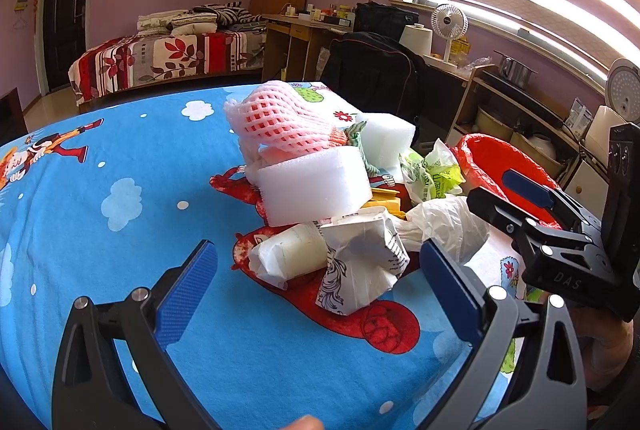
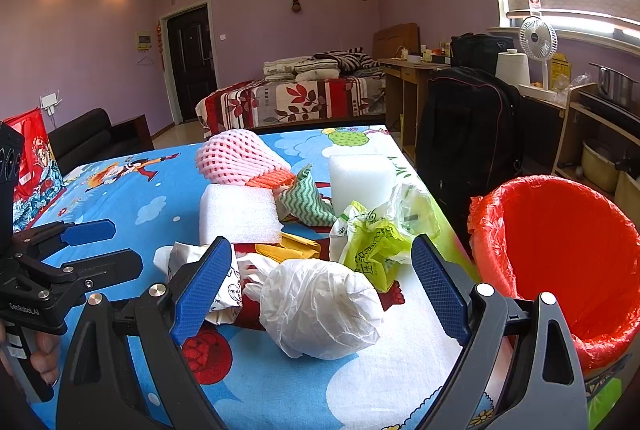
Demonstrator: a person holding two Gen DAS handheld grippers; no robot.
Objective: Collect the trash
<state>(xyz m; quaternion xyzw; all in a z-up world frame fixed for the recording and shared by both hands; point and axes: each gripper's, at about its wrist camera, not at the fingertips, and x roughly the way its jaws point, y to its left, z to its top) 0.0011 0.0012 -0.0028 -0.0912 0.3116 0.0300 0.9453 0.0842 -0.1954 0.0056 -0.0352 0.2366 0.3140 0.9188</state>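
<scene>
A pile of trash lies on the blue cartoon tablecloth (image 1: 120, 170): a pink foam net (image 1: 276, 114), white foam blocks (image 1: 312, 186), crumpled printed paper (image 1: 360, 262), a white plastic bag ball (image 2: 320, 306), and a yellow-green bag (image 2: 376, 242). My left gripper (image 1: 320, 282) stands open just short of the crumpled paper. My right gripper (image 2: 320, 282) is open, its fingers on either side of the white bag ball. A bin with a red liner (image 2: 560, 262) stands at the table's right edge. Each gripper shows in the other's view: the right gripper (image 1: 516, 202), the left gripper (image 2: 100, 246).
A black bag (image 2: 468, 134) stands past the table's right side, with a desk, a fan (image 2: 538, 40) and shelves along the window wall. A bed (image 2: 292, 98) lies behind the table. A red printed bag (image 2: 34, 166) sits at the table's left.
</scene>
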